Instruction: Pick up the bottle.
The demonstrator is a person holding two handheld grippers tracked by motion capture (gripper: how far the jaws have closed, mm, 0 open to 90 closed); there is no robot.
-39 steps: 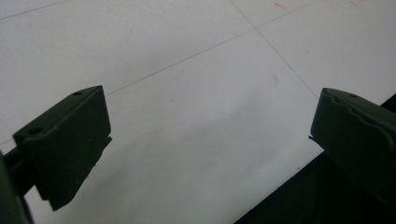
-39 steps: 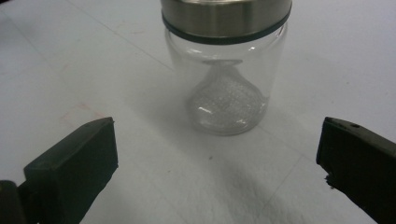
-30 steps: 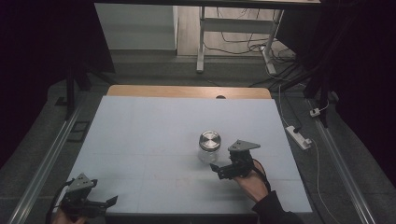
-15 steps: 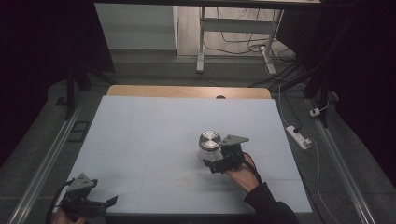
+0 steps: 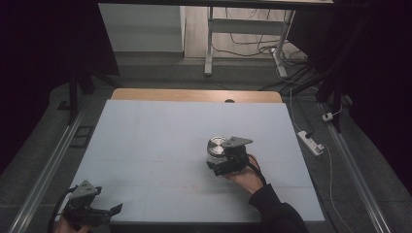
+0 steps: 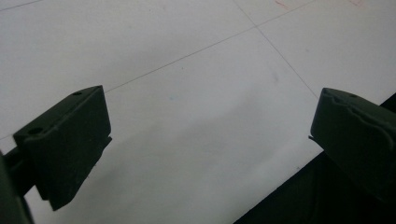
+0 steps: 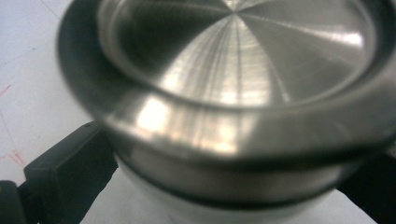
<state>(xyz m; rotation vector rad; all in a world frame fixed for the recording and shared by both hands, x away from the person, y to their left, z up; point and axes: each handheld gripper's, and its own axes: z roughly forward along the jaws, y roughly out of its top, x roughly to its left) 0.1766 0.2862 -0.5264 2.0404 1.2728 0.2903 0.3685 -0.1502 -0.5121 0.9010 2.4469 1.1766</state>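
One round jar (image 7: 233,140) w/ shiny brushed-metal lid, centre-right on pale flat table (image 5: 145,145). Two grippers: right gripper (image 5: 221,160) astride jar, grip unclear; left gripper (image 6: 210,140) spread wide, near table's front-left corner.

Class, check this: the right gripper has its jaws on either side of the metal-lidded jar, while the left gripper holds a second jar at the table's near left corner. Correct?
Not quite. The left gripper holds nothing: the left gripper view shows its jaws wide apart over the bare table. The rest stands: the right gripper has its jaws either side of the jar.
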